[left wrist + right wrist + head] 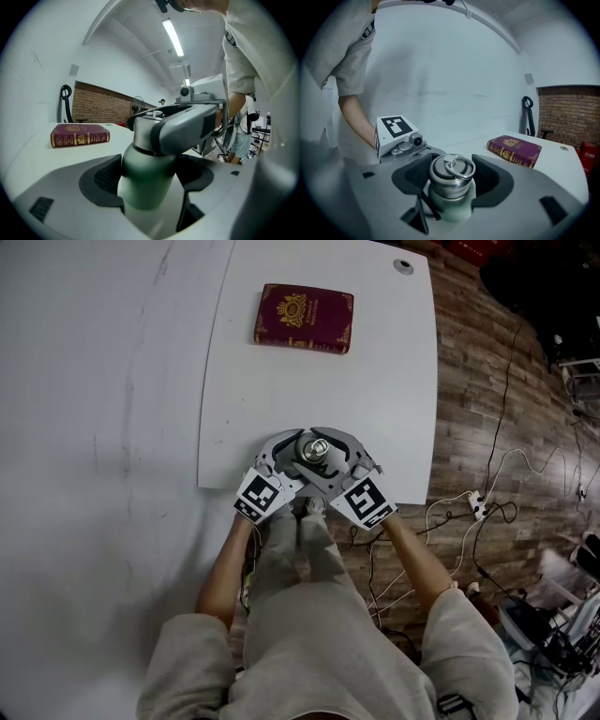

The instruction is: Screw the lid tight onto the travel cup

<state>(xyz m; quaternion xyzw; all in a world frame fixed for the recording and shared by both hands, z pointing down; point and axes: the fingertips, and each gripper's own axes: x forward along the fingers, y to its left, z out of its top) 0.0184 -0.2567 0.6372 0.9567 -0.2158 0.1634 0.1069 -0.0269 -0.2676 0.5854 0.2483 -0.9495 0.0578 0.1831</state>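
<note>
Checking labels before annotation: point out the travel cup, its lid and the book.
travel cup (144, 180), left gripper view, on the green body below the shoulder.
lid (449, 182), right gripper view, on the metal side wall under the ring.
book (304, 318), head view, on the middle of the red cover.
</note>
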